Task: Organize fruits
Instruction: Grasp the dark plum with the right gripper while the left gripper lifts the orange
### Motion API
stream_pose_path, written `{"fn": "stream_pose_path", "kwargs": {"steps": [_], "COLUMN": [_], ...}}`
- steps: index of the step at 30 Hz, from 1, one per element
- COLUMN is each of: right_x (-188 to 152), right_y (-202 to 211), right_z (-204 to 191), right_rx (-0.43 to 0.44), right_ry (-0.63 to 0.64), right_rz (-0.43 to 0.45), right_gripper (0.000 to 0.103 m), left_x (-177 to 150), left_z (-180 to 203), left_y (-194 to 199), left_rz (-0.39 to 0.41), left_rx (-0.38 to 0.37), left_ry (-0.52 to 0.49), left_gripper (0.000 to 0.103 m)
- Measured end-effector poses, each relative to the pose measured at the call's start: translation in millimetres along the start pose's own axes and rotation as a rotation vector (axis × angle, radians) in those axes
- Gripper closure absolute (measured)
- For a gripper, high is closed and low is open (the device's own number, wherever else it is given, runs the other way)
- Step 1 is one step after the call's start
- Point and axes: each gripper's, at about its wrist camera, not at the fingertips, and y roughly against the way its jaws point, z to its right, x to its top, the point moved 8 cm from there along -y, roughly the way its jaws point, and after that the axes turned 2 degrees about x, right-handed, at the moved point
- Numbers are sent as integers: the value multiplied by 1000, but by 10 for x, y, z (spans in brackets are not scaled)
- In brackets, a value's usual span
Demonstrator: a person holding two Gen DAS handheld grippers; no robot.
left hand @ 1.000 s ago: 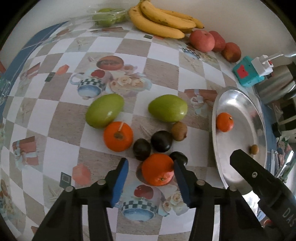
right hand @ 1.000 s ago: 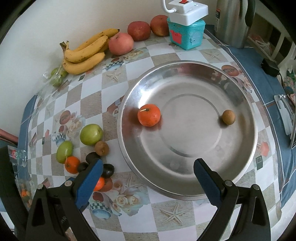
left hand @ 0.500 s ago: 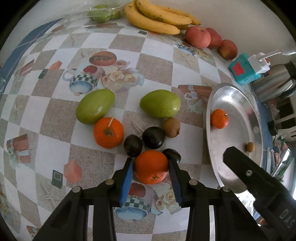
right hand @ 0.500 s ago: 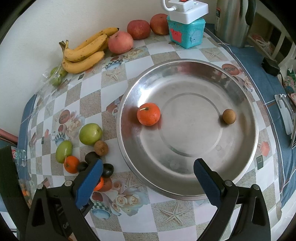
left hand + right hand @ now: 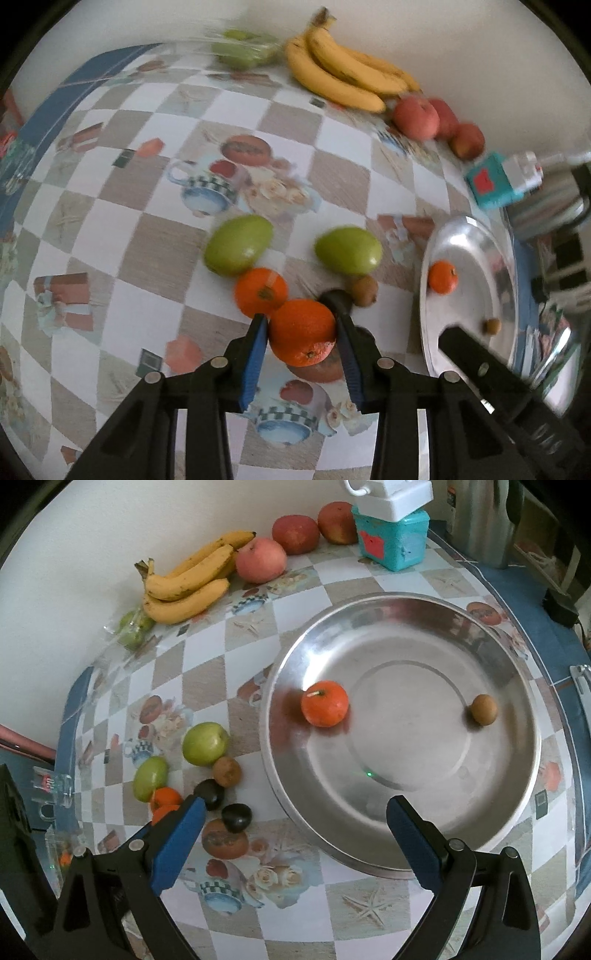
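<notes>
My left gripper [image 5: 301, 332] is shut on an orange [image 5: 302, 331], holding it a little above the checkered tablecloth. Behind it lie another orange [image 5: 260, 291], two green mangoes [image 5: 239, 245] [image 5: 348, 250], a brown kiwi [image 5: 364, 290] and a dark fruit [image 5: 337, 298] partly hidden by the held orange. The steel plate [image 5: 509, 686] holds a stemmed orange [image 5: 324, 708] and a small brown fruit [image 5: 483, 709]. My right gripper [image 5: 295, 825] stands open over the plate's near rim, nothing between its fingers.
Bananas [image 5: 184, 587], three red apples [image 5: 261, 559] and a bag of green fruit [image 5: 133, 627] line the back wall. A teal box with a white power strip [image 5: 393, 542] and a metal kettle [image 5: 480, 524] stand behind the plate. Two dark fruits [image 5: 210, 794] lie left of the plate.
The left jaws closed on the orange, then lifted it off the cloth and carried it back over the dark fruits. The right gripper stayed in place, open.
</notes>
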Motion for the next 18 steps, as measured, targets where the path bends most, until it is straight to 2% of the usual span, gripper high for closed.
{"fn": "stream_pose_path", "kwargs": {"steps": [5, 11, 18], "right_x": [-33, -112, -204], "right_y": [-70, -139, -228], "right_z": [-89, -328, -556], "right_rx": [-59, -37, -4], "right_ry": [77, 162, 245], "right_rz": [-22, -43, -67], "right_gripper": [5, 5, 5], "left_x": [140, 248, 287], "left_z": [-301, -671, -839], "left_y": [121, 231, 302], "left_rz": [49, 88, 109], "left_rx": [31, 69, 66], "left_ry": [86, 184, 244], "left_gripper": [62, 62, 62]}}
